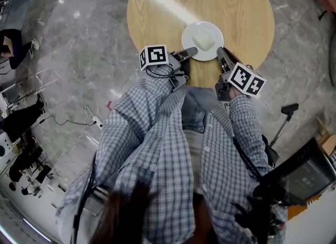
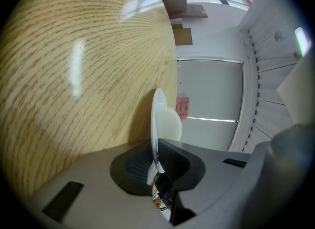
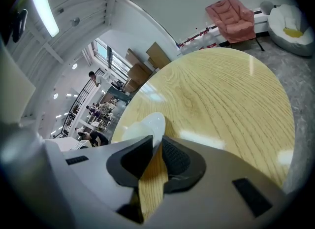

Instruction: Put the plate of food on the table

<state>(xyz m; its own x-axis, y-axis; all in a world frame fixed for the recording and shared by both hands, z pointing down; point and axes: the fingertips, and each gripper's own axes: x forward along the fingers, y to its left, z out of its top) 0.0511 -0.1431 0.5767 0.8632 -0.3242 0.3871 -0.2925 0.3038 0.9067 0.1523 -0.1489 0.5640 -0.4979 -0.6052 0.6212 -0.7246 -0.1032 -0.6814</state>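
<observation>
Head view: holding white plate (image 1: 202,30) with pale food (image 1: 202,42) over near side of round wooden surface (image 1: 157,7), left hand-held gripper (image 1: 189,53) and right hand-held gripper (image 1: 222,54) at its rim. Left gripper view: clamping plate rim between jaws. Right gripper view: clamping opposite rim likewise.

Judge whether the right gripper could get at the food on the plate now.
Probably not: the right gripper and left gripper both clamp the rim of the plate; the food lies uncovered, though.

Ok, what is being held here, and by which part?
The white plate, with pale food on it, is held by its rim: the left hand-held gripper pinches its near-left edge, the right hand-held gripper its near-right edge.
</observation>
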